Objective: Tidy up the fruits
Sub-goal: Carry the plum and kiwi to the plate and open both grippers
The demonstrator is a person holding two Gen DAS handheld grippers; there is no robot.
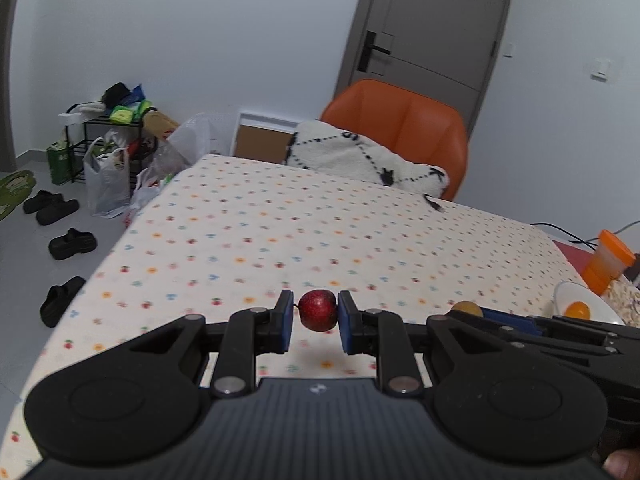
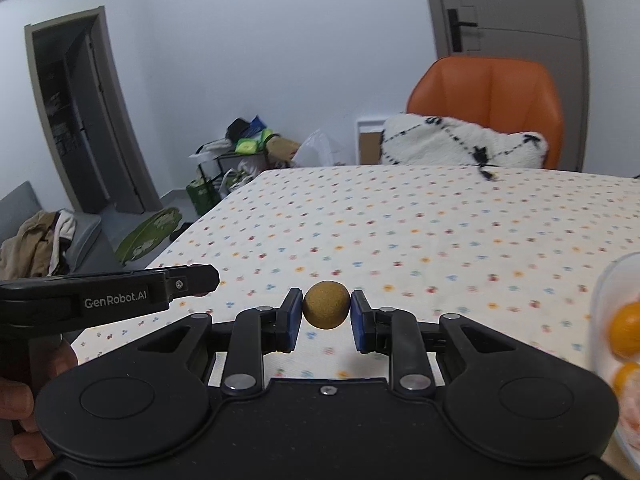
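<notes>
So both grippers are loaded up over the table [image 1: 240, 240], the one with the dotted flowery cloth. The left gripper [image 1: 314, 317] has a small red fruit [image 1: 318, 310] pinched between its blue pads [image 1: 286, 316], one pad on each side, jaws closed down to just the width of the fruit. It's held up off the cloth; you can see its soft shadow underneath.

The right gripper [image 2: 326, 318] is doing the same thing with a brown fuzzy kiwi [image 2: 325, 305], clamped between its own blue pads, also lifted clear of the cloth. The two tools sit side by side, pretty near each other: from the right camera the left one pokes in at the left edge, with a hand [image 2: 24, 392] wrapped round its grip, and from the left camera you can just catch the kiwi peeking over the right tool's body.

Off to the right there's a white bowl [image 1: 560, 294] with orange fruit [image 2: 626, 330] in it, at least two pieces from the right camera. Behind the bowl stands an orange-lidded container [image 1: 608, 262]. At the far end of the table there's an orange chair [image 2: 486, 92] with a fluffy white cushion [image 2: 460, 142] on it.
</notes>
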